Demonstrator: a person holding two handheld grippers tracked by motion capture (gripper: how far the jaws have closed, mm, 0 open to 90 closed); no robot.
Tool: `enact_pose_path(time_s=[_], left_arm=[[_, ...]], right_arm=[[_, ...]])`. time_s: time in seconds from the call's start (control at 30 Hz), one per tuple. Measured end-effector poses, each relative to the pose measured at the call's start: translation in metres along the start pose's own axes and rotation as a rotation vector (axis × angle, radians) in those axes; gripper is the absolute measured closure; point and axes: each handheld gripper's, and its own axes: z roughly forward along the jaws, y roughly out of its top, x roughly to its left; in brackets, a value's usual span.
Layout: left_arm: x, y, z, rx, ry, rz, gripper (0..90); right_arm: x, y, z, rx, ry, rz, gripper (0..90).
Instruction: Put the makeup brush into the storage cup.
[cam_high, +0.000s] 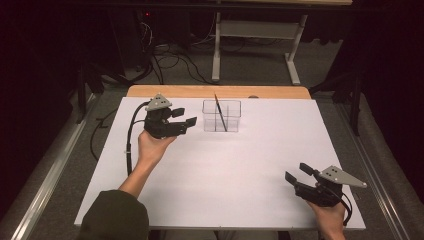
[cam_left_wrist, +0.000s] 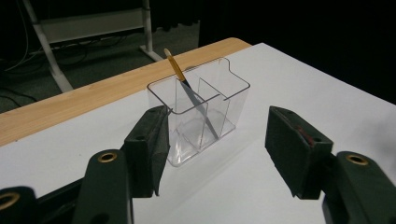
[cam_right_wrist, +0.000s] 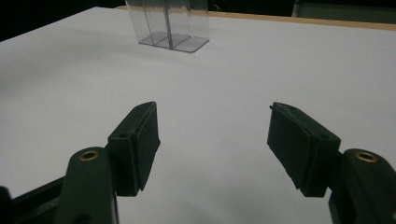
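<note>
White table sheet (cam_high: 220, 165) laid over wooden top (cam_high: 217, 91). Clear divided holder (cam_high: 221, 115) placed near far edge, pencil (cam_high: 220, 112) leaned inside. Left gripper (cam_high: 185, 117) held just beside holder, jaws wide, nothing gripped. Right gripper (cam_high: 298, 171) kept well apart at near right corner, jaws wide, nothing gripped. Path between left gripper and holder unobstructed.

In the right gripper view, the clear organizer (cam_right_wrist: 170, 28) at 12 o'clock is cut off by the top edge, hiding its rim.

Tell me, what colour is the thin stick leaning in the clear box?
The stick has a yellow-gold top and a dark grey lower part, clearest in the left gripper view.
</note>
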Motion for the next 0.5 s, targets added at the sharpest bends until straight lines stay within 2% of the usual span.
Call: enact_pose_path(time_s=[0.5], left_arm=[[-0.0004, -0.0066, -0.0069, -0.006, -0.010, -0.011, 40.3]], right_arm=[[-0.0006, 0.0003, 0.0012, -0.001, 0.002, 0.001, 35.7]])
